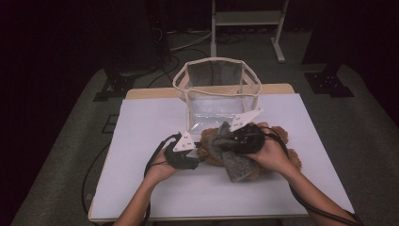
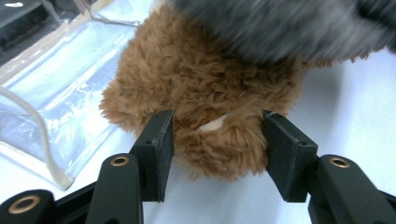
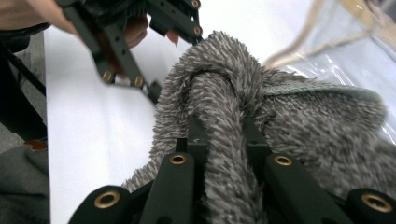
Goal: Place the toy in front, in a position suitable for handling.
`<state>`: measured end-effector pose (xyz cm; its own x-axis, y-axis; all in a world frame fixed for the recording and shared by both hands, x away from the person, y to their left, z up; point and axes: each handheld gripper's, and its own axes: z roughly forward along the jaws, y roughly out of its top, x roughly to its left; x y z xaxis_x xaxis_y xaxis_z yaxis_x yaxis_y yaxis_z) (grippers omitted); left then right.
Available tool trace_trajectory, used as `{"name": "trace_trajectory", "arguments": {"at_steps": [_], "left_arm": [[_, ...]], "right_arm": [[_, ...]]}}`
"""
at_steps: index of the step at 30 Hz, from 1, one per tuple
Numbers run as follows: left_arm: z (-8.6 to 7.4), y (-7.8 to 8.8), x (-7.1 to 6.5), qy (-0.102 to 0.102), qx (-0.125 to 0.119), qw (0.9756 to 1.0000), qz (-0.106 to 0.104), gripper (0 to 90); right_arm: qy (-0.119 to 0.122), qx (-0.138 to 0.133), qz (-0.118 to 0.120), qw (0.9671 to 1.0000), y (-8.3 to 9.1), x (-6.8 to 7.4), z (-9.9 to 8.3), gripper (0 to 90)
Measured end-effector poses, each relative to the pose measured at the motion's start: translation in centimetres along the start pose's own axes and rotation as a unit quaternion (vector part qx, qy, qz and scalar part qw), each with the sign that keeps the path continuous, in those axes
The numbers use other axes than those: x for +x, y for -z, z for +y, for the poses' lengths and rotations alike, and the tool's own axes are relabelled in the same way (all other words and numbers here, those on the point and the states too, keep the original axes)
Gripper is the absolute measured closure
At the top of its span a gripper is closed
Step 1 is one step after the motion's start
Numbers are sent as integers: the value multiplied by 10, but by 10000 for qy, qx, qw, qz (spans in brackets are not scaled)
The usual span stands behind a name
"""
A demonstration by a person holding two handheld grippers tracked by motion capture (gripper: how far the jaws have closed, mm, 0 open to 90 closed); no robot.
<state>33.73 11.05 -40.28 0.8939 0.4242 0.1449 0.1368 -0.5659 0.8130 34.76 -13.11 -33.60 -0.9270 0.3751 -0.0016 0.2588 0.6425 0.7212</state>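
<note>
A brown plush toy (image 1: 208, 151) lies on the white table top (image 1: 141, 141), just in front of the clear bag. My left gripper (image 1: 199, 154) comes at it from the left. In the left gripper view the two black pads (image 2: 161, 144) press into the fur of the plush toy (image 2: 201, 79) from both sides. A grey fluffy cloth (image 1: 235, 165) drapes over the toy. My right gripper (image 1: 225, 136) is shut on a fold of that cloth (image 3: 303, 121), and the fold bulges up between its jaws (image 3: 222, 126).
A clear plastic bag (image 1: 214, 61) with cream trim stands open at the table's far middle, close behind the toy. White table surface lies to the left, right and front. A metal frame (image 1: 244, 19) and cables lie on the dark floor beyond.
</note>
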Motion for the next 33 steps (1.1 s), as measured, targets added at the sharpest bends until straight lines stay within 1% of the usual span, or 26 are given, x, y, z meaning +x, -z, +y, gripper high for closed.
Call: {"name": "trace_trajectory", "arguments": {"at_steps": [2, 4, 6, 8, 11, 14, 16, 18, 20, 21, 22, 24, 25, 27, 28, 30, 31, 33], "left_arm": [[-1, 2, 1, 61, -23, 10000, -1, 446], [-2, 3, 2, 45, -4, 10000, -6, 442], [-4, 3, 2, 33, 30, 10000, -12, 438], [-5, 3, 2, 16, 45, 10000, -23, 434], [-5, 2, 1, 10, 67, 10000, -38, 431], [-4, 1, -1, -20, 78, 9999, -70, 425], [-2, 2, -1, -46, 61, 9999, -86, 422], [0, 2, -2, -52, 29, 9999, -90, 416], [2, 4, -2, -50, -20, 10000, -84, 400], [4, 5, -2, -54, -52, 9999, -89, 393], [5, 5, -2, -57, -107, 9999, -97, 388], [8, 6, -3, -112, -153, 9998, -94, 378], [10, 6, -4, -110, -201, 9997, -116, 374], [12, 4, -5, -132, -194, 9997, -117, 353], [14, 2, -6, -120, -184, 9997, -126, 327], [17, -3, -7, -139, -173, 9996, -171, 316], [17, -5, -9, -142, -147, 9995, -219, 316], [15, -11, -12, -226, -26, 9994, -279, 319]], "right_arm": [[-3, 87, 41, 10000, -13, -2, 10, 782], [-44, 123, 158, 9998, -26, -5, 16, 782], [-34, 156, 221, 9996, -37, -6, 17, 782], [-33, 140, 256, 9996, -39, -8, 14, 782], [-207, -33, 258, 9994, -26, -14, 9, 782], [-394, -178, 77, 9990, -7, -23, 1, 781], [-561, -319, -15, 9979, 5, -32, -5, 781], [-666, -423, -187, 9967, 14, -40, -11, 781], [-762, -420, -305, 9957, 19, -47, -17, 781], [-816, -395, -326, 9953, 19, -50, -20, 782], [-867, -359, -283, 9952, 18, -51, -23, 782], [-788, -320, -164, 9962, 13, -47, -26, 782], [-740, -303, -106, 9967, 10, -42, -26, 782], [-644, -301, 36, 9975, 5, -32, -26, 782], [-611, -322, 113, 9975, 4, -27, -26, 782], [-570, -349, 268, 9974, 5, -19, -27, 782], [-568, -376, 291, 9973, 6, -18, -29, 782], [-619, -491, 334, 9963, 13, -19, -34, 782]]}}
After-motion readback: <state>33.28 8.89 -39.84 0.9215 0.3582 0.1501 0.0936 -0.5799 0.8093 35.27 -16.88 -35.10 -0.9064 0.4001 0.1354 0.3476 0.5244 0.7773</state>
